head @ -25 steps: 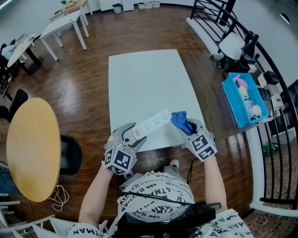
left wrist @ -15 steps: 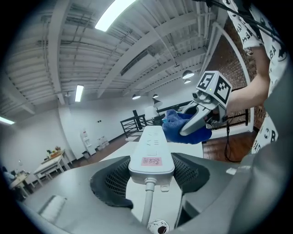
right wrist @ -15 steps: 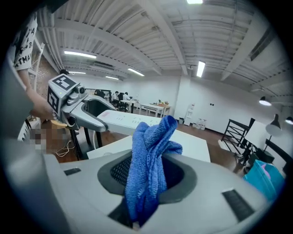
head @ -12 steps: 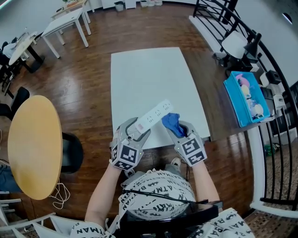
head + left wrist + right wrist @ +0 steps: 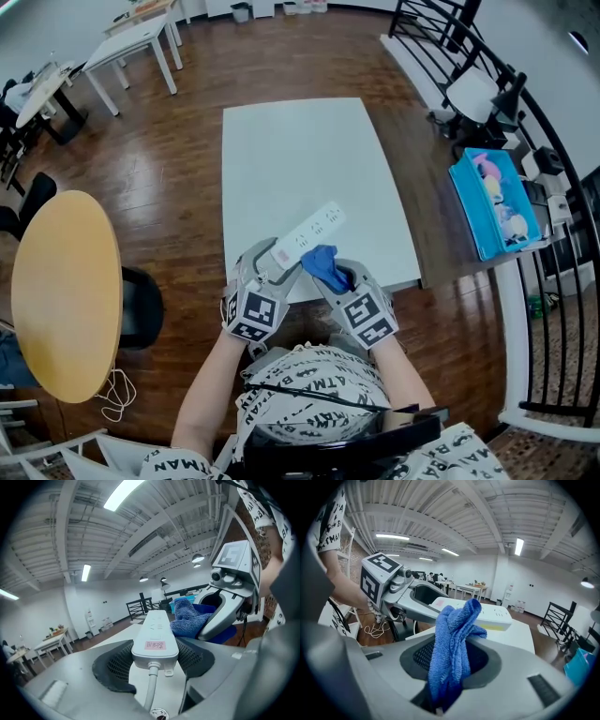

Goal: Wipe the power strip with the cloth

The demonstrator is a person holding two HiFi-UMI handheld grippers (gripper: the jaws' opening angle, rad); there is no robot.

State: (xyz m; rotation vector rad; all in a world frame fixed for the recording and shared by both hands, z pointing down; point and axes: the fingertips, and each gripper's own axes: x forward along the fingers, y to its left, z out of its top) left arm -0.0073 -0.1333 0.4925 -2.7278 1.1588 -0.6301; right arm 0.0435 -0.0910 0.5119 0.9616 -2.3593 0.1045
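Note:
The white power strip [image 5: 307,237] is held above the near end of the white table [image 5: 300,159], slanting up to the right. My left gripper [image 5: 265,265] is shut on its cable end; in the left gripper view the power strip [image 5: 154,637] sits between the jaws [image 5: 154,660] with its cord [image 5: 151,691] running down. My right gripper [image 5: 330,278] is shut on the blue cloth [image 5: 322,266], which presses against the strip's near side. In the right gripper view the blue cloth [image 5: 452,648] stands bunched up from the jaws [image 5: 450,660], with the power strip [image 5: 480,617] just behind it.
A round wooden table [image 5: 66,295] stands at the left beside a black chair [image 5: 141,309]. At the right are a blue bin [image 5: 495,202] of items and a black railing [image 5: 553,187]. White desks [image 5: 131,47] stand at the far left on the wooden floor.
My right gripper has slid the cloth leftward along the strip, from its far end toward the end in the left gripper. The left gripper has barely moved.

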